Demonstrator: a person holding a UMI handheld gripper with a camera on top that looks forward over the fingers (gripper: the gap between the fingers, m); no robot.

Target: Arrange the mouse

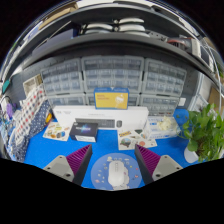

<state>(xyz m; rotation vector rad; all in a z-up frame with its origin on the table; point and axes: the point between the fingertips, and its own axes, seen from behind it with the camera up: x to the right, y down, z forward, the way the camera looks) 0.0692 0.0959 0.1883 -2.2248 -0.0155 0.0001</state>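
Note:
A white computer mouse (118, 176) lies on a round light-blue mouse mat (104, 168) with small printed pictures, on a blue tabletop (105, 147). My gripper (113, 163) hangs above it, and the mouse stands between the two fingers with a gap at each side. The left finger's purple pad (80, 158) and the right finger's purple pad (147, 158) are set wide apart. The fingers are open and hold nothing. The near end of the mouse is hidden at the lower rim of the view.
Beyond the fingers lie a dark box (85, 130), printed cards (131, 139) and a long white box (85, 117). A green plant in a white pot (205, 135) stands to the right. Grey drawer cabinets (110, 78) line the back.

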